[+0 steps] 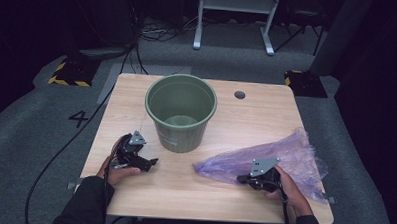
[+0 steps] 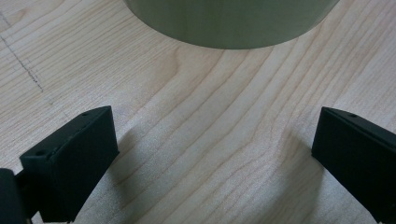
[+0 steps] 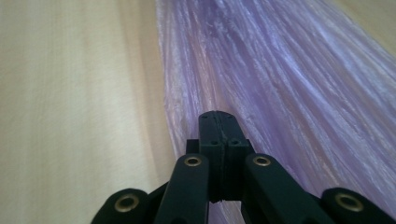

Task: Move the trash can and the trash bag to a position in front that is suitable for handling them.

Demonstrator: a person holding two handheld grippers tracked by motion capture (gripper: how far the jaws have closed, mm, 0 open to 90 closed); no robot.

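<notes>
A green plastic bucket [image 1: 180,111] stands upright at the middle of the wooden table [image 1: 137,90]; its base [image 2: 233,23] is just ahead of my left gripper. My left gripper [image 1: 149,163] rests low on the wood to the bucket's left, pointing right, and its jaws [image 2: 215,154] are wide open with bare wood between them. A crumpled purple plastic bag [image 1: 285,157] lies at the right, drawn out to a point toward the bucket. My right gripper [image 1: 240,179] is at the bag's near edge. Its jaws [image 3: 219,122] are shut, and the bag's pleats [image 3: 289,79] run in to the fingertips.
A round cable hole [image 1: 239,95] sits in the table's far right part. Cables trail from both grippers off the near edge. Grey carpet surrounds the table, with a white frame's legs [image 1: 234,23] and yellow-black striped bases [image 1: 68,72] beyond.
</notes>
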